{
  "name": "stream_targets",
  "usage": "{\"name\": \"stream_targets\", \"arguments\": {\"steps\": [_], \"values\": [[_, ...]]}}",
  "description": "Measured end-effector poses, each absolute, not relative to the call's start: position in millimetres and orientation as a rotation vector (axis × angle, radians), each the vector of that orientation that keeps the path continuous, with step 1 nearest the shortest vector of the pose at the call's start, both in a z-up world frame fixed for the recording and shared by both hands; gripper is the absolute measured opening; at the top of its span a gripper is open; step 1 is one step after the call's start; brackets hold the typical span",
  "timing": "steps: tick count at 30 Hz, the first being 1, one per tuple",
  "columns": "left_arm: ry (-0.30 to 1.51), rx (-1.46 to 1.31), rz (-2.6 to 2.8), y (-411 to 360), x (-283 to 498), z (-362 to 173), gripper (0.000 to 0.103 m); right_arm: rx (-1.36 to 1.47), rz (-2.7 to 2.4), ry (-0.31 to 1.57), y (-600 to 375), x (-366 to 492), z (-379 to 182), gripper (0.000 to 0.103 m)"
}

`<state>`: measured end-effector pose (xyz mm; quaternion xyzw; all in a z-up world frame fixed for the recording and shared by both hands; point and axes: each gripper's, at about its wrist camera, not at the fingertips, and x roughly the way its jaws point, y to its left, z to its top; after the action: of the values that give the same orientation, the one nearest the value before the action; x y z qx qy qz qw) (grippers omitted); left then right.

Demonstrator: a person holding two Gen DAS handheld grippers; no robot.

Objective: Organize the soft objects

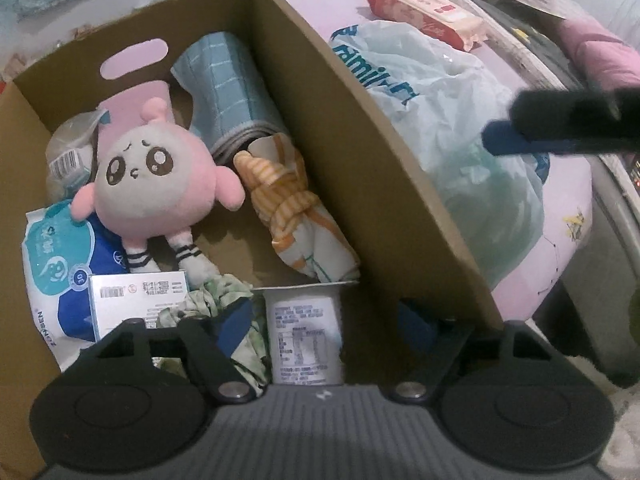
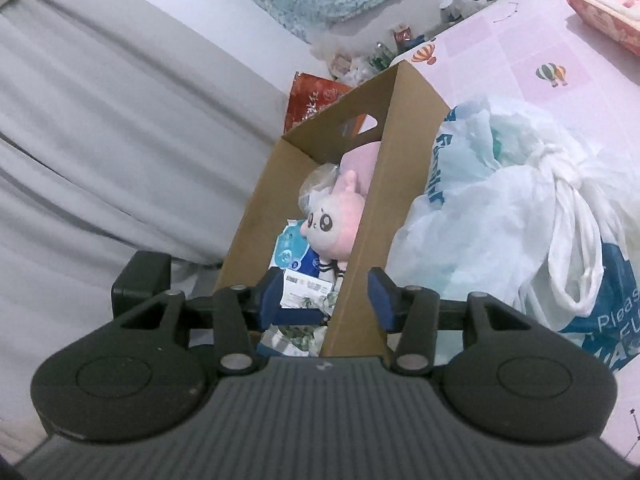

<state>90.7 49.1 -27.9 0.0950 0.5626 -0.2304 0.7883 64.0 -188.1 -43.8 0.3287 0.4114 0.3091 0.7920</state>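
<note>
The left tool points down into the cardboard box, its blue pads standing well apart, one inside the box over a crumpled green-patterned cloth and one outside the right wall, pressing on nothing; the right tool straddles the box's near wall, jaws partly open with the cardboard between them, and I cannot tell whether the pads touch it; inside the box, just beyond the cloth, lie a white labelled pack and a tissue pack; then the pink plush doll on its back, beside a knotted orange-striped cloth; a rolled blue towel leans at the far wall; right of the box, a white plastic bag rests on the pink bed sheet; farther off sits a red wipes pack.
</note>
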Motion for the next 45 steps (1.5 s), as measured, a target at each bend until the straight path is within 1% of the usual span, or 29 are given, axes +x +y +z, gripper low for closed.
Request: {"name": "stream_targets", "arguments": {"steps": [2, 4, 6, 14, 16, 24, 31, 34, 38, 42, 45], "values": [[1.228, 0.203, -0.481, 49.8, 94.4, -28.9, 0.076, 0.718, 0.677, 0.886, -187.6, 63.9, -46.6, 0.048], [1.248, 0.196, -0.482, 49.0, 97.1, -30.8, 0.069, 0.727, 0.686, 0.887, -187.1, 63.3, -48.7, 0.048], [1.256, 0.197, -0.486, 49.2, 97.1, -31.9, 0.067, 0.73, 0.69, 0.889, -187.1, 62.5, -50.4, 0.048], [1.248, 0.255, -0.491, 48.7, 95.0, -30.3, 0.066, 0.722, 0.698, 0.891, -182.6, 64.6, -53.0, 0.049], [1.246, 0.277, -0.489, 48.1, 94.3, -32.1, 0.06, 0.722, 0.697, 0.894, -180.6, 66.4, -54.4, 0.05], [1.246, 0.291, -0.489, 47.1, 96.7, -41.8, 0.048, 0.731, 0.697, 0.914, -173.7, 68.3, -62.5, 0.05], [1.186, 0.22, -0.484, 57.3, 87.7, -37.2, 0.045, 0.726, 0.701, 0.922, -172.5, 69.9, -63.8, 0.05], [1.138, 0.155, -0.492, 67.3, 78.1, -25.9, 0.045, 0.726, 0.713, 0.924, -169.2, 70.7, -62.9, 0.05], [1.009, 0.028, -0.491, 88.6, 56.2, -3.6, 0.045, 0.761, 0.759, 0.928, -161.2, 72.8, -59.3, 0.051], [0.822, -0.069, -0.482, 105.7, 28.6, 20.1, 0.045, 0.741, 0.798, 0.965, -144.7, 83.8, -48.3, 0.059], [0.71, -0.112, -0.485, 114.6, 9.2, 35.4, 0.045, 0.705, 0.819, 1.024, -129.6, 97.8, -38.9, 0.062]]}}
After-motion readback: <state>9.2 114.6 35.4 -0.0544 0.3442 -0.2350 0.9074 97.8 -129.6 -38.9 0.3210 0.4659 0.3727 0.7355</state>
